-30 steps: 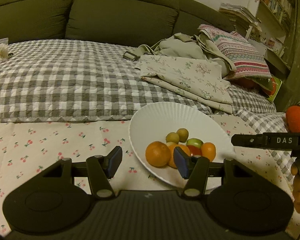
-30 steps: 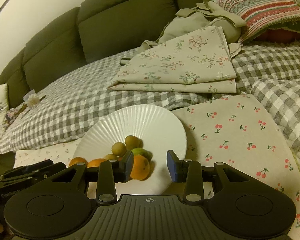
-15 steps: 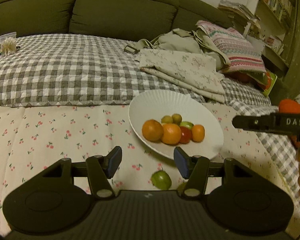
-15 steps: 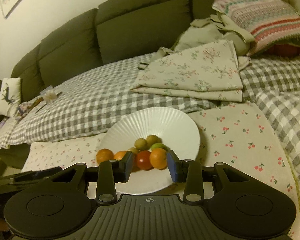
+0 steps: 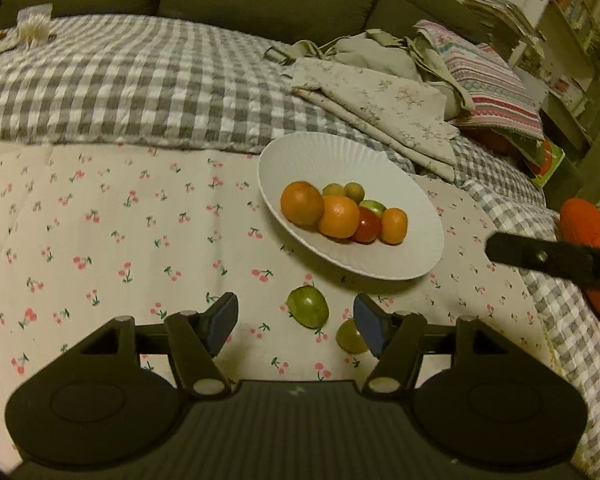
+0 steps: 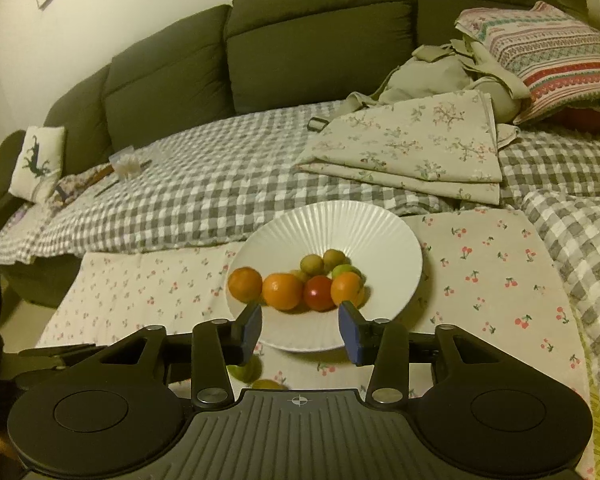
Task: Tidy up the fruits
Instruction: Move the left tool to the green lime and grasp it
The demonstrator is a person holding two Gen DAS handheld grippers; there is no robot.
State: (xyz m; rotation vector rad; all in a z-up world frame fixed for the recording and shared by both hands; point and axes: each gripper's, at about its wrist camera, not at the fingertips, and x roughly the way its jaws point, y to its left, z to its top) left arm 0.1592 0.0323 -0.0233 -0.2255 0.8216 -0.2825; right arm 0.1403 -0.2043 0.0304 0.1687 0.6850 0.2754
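A cherry-print cloth (image 5: 100, 240) lies over the front of a sofa bed, with a grey checked blanket (image 5: 140, 88) behind it running up to the dark olive sofa cushions (image 6: 300, 48). A framed picture hangs on the pale wall at the left, and bookshelves stand off to the right of the room.

The white ribbed plate (image 5: 332, 156) sits on the cherry cloth close to its back edge, just in front of the checked blanket. Heaped in it are two oranges (image 5: 302, 203), a smaller orange fruit (image 5: 394, 225), a red tomato (image 5: 367, 225), a green fruit and two small olive-brown ones (image 5: 355, 190). A green apple (image 5: 308, 306) lies on the cloth just in front of the plate, and a second yellowish-green fruit (image 5: 351, 337) lies beside it, partly behind one fingertip.

The left gripper (image 5: 296, 320) hovers over the cloth with its jaws spread wide, the green apple between them but untouched. The right gripper (image 6: 300, 326) hangs at the plate's near rim, jaws also spread and holding nothing.

To the left the cherry cloth lies broad and bare. Behind the plate a folded floral cloth (image 6: 412, 148) rests on the blanket, with a beige bag (image 6: 432, 76) and a striped pillow (image 6: 552, 52) beyond it crowding the right.
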